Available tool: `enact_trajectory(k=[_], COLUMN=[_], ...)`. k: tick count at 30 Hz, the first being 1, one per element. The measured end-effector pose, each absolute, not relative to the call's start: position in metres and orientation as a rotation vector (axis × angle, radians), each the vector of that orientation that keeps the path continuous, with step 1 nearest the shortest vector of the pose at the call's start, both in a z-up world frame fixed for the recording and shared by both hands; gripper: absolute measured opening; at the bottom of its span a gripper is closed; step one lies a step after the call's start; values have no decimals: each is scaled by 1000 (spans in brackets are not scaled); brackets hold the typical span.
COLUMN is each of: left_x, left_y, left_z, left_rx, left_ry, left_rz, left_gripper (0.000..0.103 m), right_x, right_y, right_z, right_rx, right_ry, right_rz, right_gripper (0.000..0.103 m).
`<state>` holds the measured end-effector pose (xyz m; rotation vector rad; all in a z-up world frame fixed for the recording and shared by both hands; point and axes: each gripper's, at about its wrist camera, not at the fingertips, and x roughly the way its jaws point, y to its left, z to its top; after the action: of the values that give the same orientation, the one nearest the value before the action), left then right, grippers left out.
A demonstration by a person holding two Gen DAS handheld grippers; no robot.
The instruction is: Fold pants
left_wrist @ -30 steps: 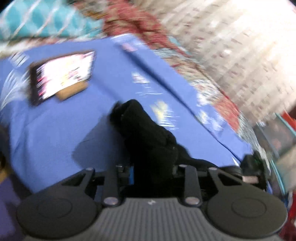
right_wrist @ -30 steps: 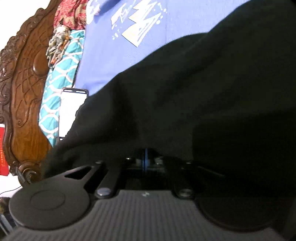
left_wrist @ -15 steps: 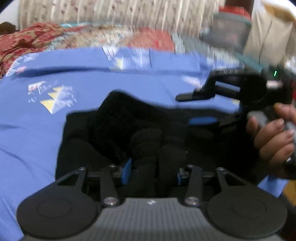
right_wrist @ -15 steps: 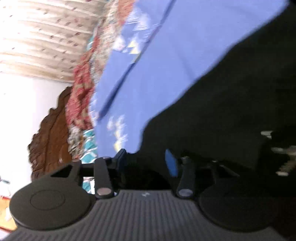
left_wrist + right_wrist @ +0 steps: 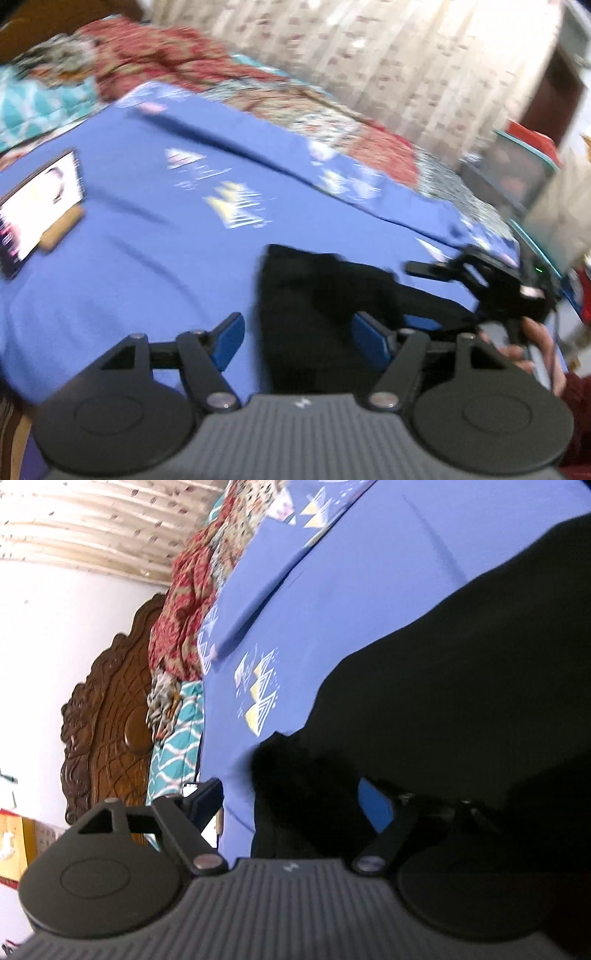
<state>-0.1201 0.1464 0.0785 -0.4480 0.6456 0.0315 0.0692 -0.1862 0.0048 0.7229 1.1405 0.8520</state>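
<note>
Both the left tongs [image 5: 297, 334] and right tongs [image 5: 291, 801] are opening wide, gripping nothing, with the black pants [image 5: 317, 295] lying loose between and ahead of their fingers.

**Black Hand-Held Grippers With Blue Pads**

The left gripper [image 5: 297, 338] is built from a grey ribbed housing flanked by two round black discs, each marked by a shallow circular recess. Black linkage bars are pinned with silver screws, and its fingers [image 5: 229, 341] are faced in blue. A small pale mark is set on the housing's front edge. The right gripper [image 5: 291, 799] is made alike. A hand [image 5: 532, 354] is seen at the other gripper's black handle, and a dark red knitted sleeve [image 5: 576, 398] is worn.
</note>
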Motion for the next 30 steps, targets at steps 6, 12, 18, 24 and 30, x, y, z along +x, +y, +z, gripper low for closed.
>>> enact_trajectory(k=[6, 12, 18, 24, 30], left_x=[-109, -85, -68, -41, -42], left_y=[151, 131, 109, 68, 62], left_z=[61, 53, 66, 44, 41], left_rx=[-510, -491, -429, -283, -253], left_ry=[692, 729, 683, 840, 885], left_rz=[28, -27, -88, -94, -51], left_gripper=[65, 63, 63, 58, 57], right_x=[55, 32, 20, 27, 25], right_y=[-156, -151, -188, -199, -229], right_z=[4, 20, 57, 24, 55], right_rx=[454, 187, 197, 68, 194], right_ry=[1113, 948, 745, 845, 712], right_rz=[819, 791, 722, 559, 570], right_gripper=[81, 21, 20, 51, 51])
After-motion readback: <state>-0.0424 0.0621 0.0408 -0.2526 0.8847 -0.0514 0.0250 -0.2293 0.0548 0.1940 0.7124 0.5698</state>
